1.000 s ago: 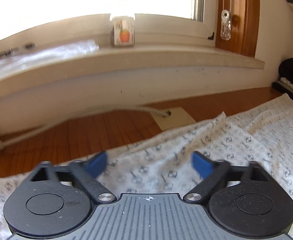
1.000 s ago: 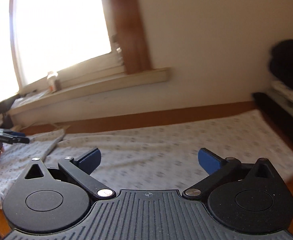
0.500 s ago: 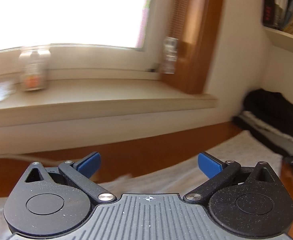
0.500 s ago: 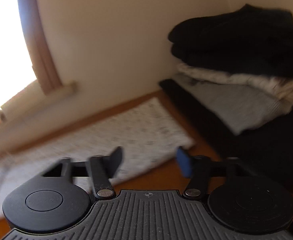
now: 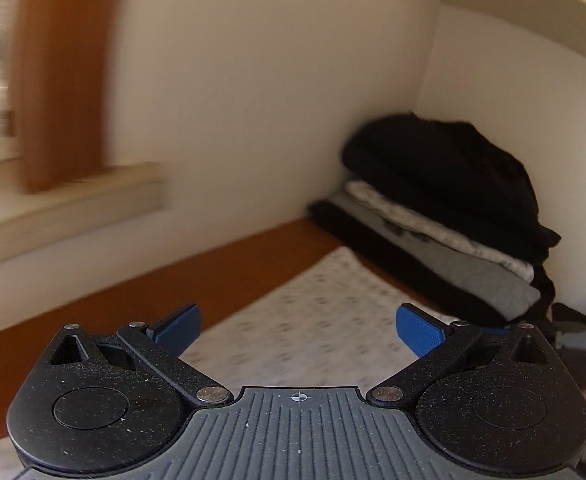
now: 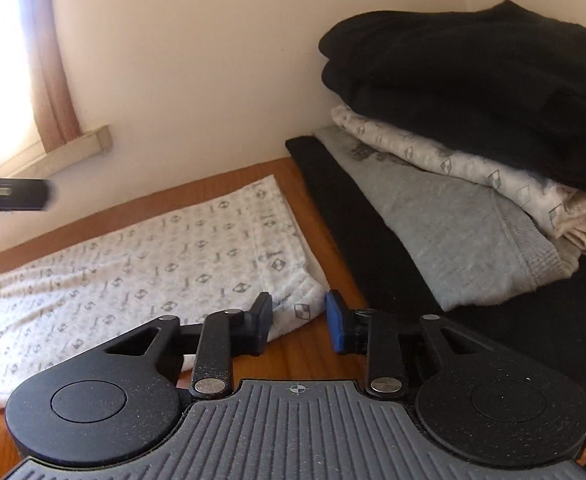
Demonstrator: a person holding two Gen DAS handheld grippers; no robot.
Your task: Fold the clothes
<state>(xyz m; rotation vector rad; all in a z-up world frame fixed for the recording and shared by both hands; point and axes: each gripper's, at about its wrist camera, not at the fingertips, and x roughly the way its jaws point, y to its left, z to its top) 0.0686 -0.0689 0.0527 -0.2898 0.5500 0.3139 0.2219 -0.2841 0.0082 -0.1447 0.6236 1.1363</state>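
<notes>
Far left of the right gripper (image 6: pixel 299 320), a dark blurred bar pokes into frame, likely the left gripper (image 5: pixel 297 330); can't confirm from that view. Its own camera shows it spread wide, nothing between the blue pads, hanging over the patterned white garment (image 6: pixel 141 264) with the wooden tabletop (image 5: pixel 197 280) ahead-left. Garment lies flat on the wood, running from the right tool's left side across to just ahead of its fingertips. Its near-right corner (image 6: pixel 297 300), with the hem band, sits just ahead of the right jaws, which are closing, gap narrow. From this angle the corner looks beyond the tips rather than between the pads; no contact I can confirm. Right of the tool: stack of folded clothes (image 6: pixel 473 140) against the wall, with a black one on top, a patterned white one and a grey one under it, all on a black base layer that runs close beside the garment edge. Risks, my read: jaws shut before the corner is in the gap, giving an empty pinch or a grab on the hem lip only, which slips on lift. Pinching only the top layer would split the fold. If the left side lags while the right pulls, the cloth drags across the wood and skews. Swinging right could snag the black layer or knock the stack.
</notes>
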